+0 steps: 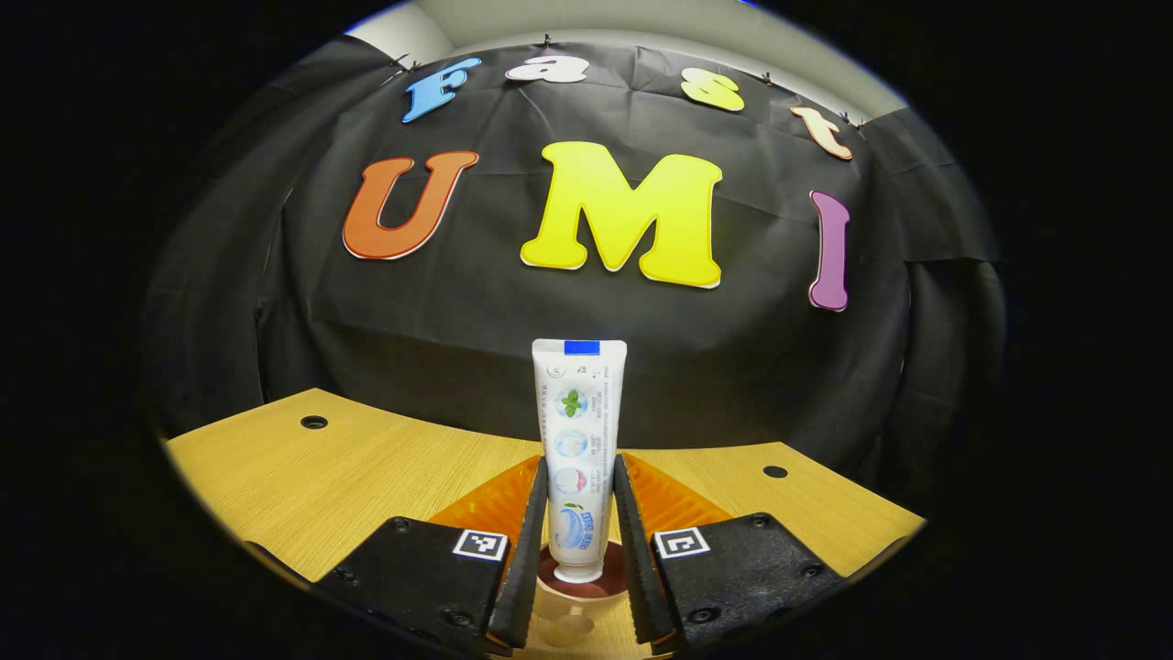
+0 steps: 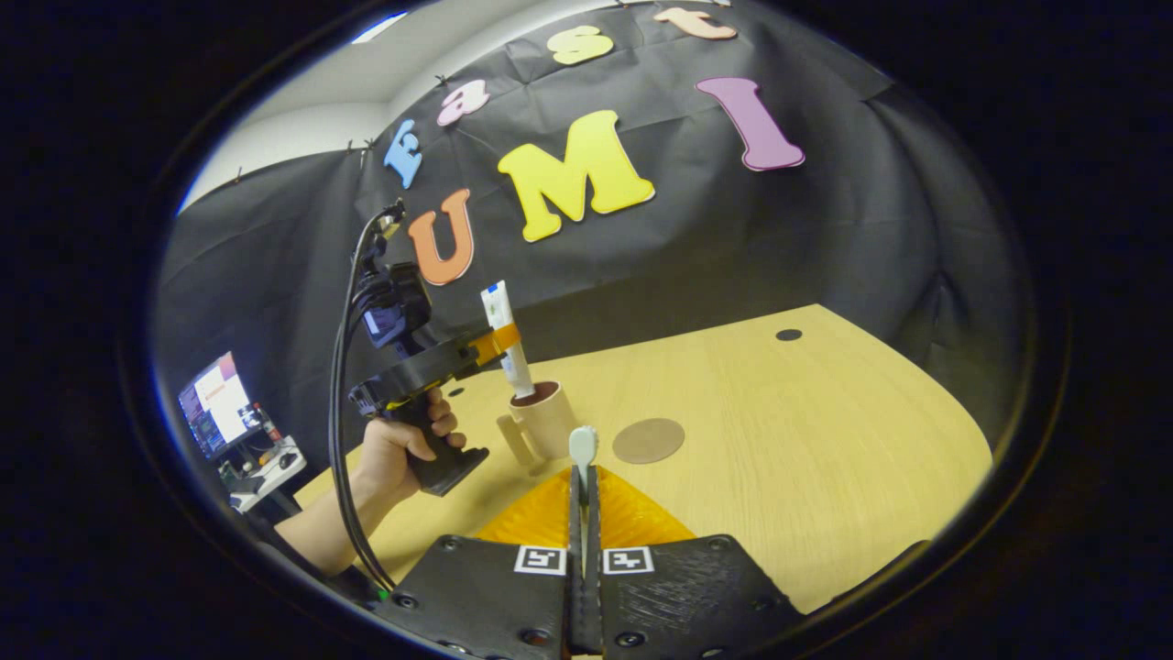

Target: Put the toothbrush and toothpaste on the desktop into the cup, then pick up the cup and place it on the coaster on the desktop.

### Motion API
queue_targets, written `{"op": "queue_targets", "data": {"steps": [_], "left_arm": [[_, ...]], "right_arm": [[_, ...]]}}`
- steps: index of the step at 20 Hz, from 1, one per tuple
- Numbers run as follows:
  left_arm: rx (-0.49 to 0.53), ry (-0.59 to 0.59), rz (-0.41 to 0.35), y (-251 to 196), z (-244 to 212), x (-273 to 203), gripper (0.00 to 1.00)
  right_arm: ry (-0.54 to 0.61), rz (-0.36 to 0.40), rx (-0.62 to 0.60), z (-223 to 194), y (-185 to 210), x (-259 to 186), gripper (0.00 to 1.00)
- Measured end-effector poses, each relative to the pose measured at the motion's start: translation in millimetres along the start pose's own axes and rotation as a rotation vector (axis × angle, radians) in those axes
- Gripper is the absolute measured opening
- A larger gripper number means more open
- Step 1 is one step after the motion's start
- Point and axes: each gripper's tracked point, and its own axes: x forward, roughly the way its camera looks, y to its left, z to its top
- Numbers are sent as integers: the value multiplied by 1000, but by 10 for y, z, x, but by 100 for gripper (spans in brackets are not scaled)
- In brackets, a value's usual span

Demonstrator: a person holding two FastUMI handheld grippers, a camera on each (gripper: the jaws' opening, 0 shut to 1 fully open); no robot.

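Toothpaste: the white plastic toothpaste tube stands upright, cap end down, right over the mouth of the beige handled cup; its cap sits at or just inside the rim.
Left gripper: its fingers press the tube from both sides, low on the body; in the right gripper view a hand holds this gripper above the cup.
Right gripper: its fingers are closed on the pale, slim toothbrush, whose head pokes up past the tips.
Cup: it stands on the light wooden desk, just beside the round brown coaster, not on it.
Step in hand, as I judge it: lowering the tube into the cup.
Doing it well: keep the tube vertical and centred on the opening, lower until the cap is well inside, then open the fingers only slightly so the tube leans on the rim without tipping the cup.
Risk: a sideways pull on release could knock the cup over.
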Motion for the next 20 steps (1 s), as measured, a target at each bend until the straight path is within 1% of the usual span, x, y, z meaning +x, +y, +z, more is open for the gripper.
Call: {"op": "queue_targets", "data": {"steps": [4, 5, 6, 9, 10, 11, 12, 13, 14, 15, 18, 20], "left_arm": [[0, 2, -4, -16, -2, 17, 45], [1, 6, -4, -11, -17, 14, 51], [1, 10, -9, -22, -25, 13, 46], [2, -14, -17, -25, 54, -23, 47], [7, -27, -15, -21, 101, -16, 49], [17, -34, -1, -2, 119, -20, 54], [25, -37, 7, 34, 132, -40, 63], [31, -34, 9, 54, 131, -50, 71], [36, -30, 17, 82, 124, -57, 87], [32, -24, 33, 153, 125, -108, 100], [14, -33, 55, 283, 161, -241, 100], [19, -36, 71, 418, 198, -356, 100]], "right_arm": [[-2, -4, 1, 3, -5, -13, 0], [-3, -6, 1, 5, -17, -15, 0], [-4, -6, 2, 10, -19, -16, 0], [-1, -8, 5, -9, -29, -25, 0], [-1, -8, 6, -8, -28, -27, 0], [0, -6, 5, -10, -19, -22, 0], [0, -6, 3, -9, -7, -19, 0], [-1, -4, -1, -11, -5, -20, 0], [-3, -2, -6, 4, 7, -8, 0], [-5, 1, -16, 24, 29, 4, 0], [-17, 12, -43, 132, 104, 62, 0], [-43, 29, -73, 283, 211, 130, 0]]}}
